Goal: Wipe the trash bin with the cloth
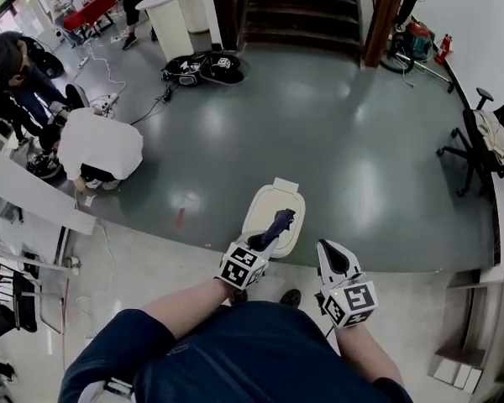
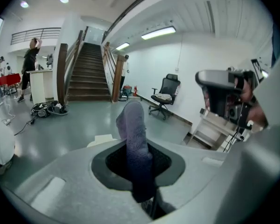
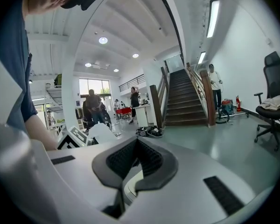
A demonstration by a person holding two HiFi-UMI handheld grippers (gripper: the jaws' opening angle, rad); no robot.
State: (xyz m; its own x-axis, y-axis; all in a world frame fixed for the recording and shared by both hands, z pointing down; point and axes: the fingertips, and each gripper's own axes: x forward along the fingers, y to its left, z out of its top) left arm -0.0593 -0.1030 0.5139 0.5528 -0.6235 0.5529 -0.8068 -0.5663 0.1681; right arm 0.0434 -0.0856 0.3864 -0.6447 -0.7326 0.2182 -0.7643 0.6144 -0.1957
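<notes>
The trash bin [image 1: 267,211] is cream-white with a rounded lid and stands on the grey floor just ahead of me. My left gripper [image 1: 265,242] is over the bin's near edge, shut on a dark purple-grey cloth [image 1: 280,222] whose free end sticks out past the jaws above the lid. In the left gripper view the cloth [image 2: 134,139] rises upright between the pads of the left gripper [image 2: 137,148]. My right gripper [image 1: 326,252] hovers just right of the bin, shut with nothing in it. Under its shut jaws, the right gripper [image 3: 136,146] shows a sliver of the bin's lid [image 3: 132,185].
A person in a white top [image 1: 101,145] crouches at the left by a white desk [image 1: 25,193]. Cables and gear [image 1: 203,67] lie near the stairs [image 1: 302,7]. A black office chair [image 1: 485,141] stands at the right wall. Low wooden steps [image 1: 466,342] are at the lower right.
</notes>
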